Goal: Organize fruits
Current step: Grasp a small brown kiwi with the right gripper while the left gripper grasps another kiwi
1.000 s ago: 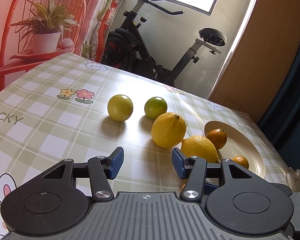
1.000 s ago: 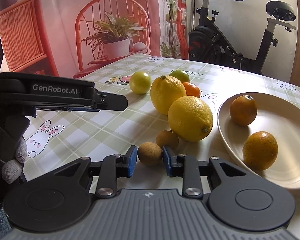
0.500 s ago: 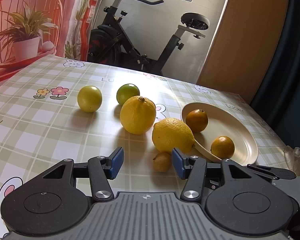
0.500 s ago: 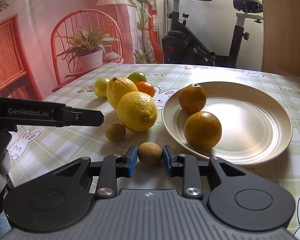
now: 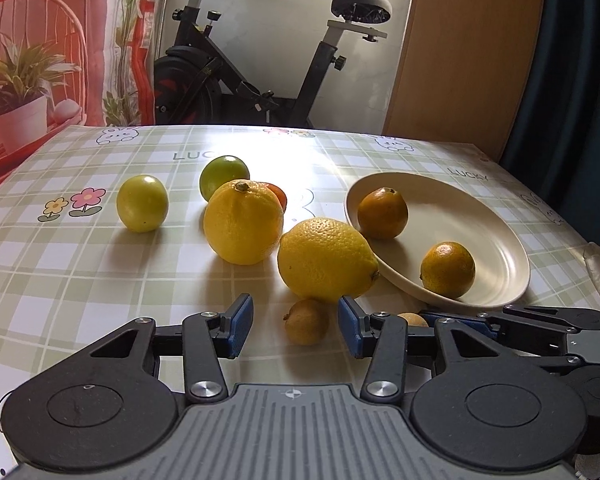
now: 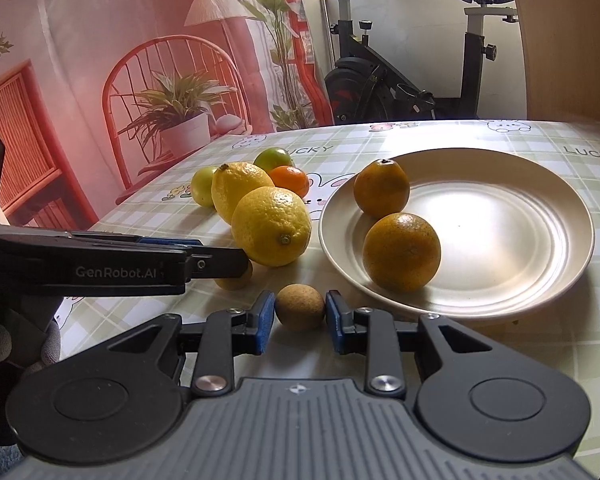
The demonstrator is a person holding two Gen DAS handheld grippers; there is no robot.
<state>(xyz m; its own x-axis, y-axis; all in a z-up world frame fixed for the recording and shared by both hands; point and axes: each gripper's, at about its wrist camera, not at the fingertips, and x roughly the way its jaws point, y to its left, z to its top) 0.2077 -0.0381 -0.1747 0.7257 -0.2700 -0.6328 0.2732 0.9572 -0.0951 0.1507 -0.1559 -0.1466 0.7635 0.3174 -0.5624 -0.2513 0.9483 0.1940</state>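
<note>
My right gripper [image 6: 300, 316] is shut on a small brown fruit [image 6: 300, 307], just in front of the near rim of the cream plate [image 6: 500, 220]. Two oranges [image 6: 381, 188] [image 6: 401, 252] lie on the plate's left side. My left gripper [image 5: 295, 326] is open, and a second small brown fruit [image 5: 306, 322] lies on the table between its fingertips, touching neither pad. Beyond it sit two lemons [image 5: 326, 260] [image 5: 242, 222], two green limes [image 5: 142, 203] [image 5: 224, 176] and a small orange [image 5: 278, 196]. The plate [image 5: 460, 220] is to their right.
The table has a green checked cloth [image 5: 60, 260] with cartoon prints. The right gripper's fingers [image 5: 500, 324] lie close beside my left gripper, near the plate's front edge. An exercise bike [image 5: 260, 60] and a wooden panel [image 5: 460, 60] stand behind the table.
The right gripper carried its brown fruit to the right, up to the plate's near rim. The left gripper swung right and closer, so the other brown fruit now lies between its open fingers.
</note>
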